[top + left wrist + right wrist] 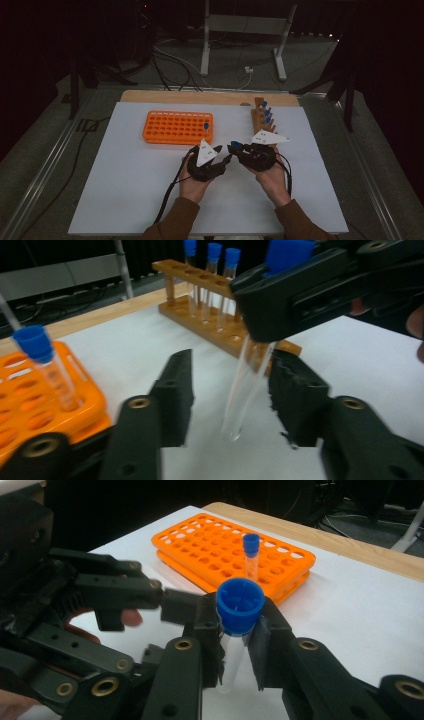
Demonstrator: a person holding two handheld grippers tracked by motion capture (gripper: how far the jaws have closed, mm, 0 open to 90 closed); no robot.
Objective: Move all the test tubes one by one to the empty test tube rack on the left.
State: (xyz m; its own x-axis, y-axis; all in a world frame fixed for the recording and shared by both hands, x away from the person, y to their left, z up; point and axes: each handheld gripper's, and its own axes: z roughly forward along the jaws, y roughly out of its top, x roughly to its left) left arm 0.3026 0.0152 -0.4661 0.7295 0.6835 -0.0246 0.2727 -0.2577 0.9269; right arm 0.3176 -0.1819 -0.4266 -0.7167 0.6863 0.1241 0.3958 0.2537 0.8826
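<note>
Handover step: your right gripper clamped the clear blue-capped test tube; left gripper fingers stood open around it. Next: close left, release right.

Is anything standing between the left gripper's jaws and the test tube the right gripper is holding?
Nothing visible does. The right gripper is shut on the blue-capped test tube just under its cap, and the glass hangs free between the jaws of the left gripper. The right pad looks close to the glass; a gap remains on the left side.
</note>
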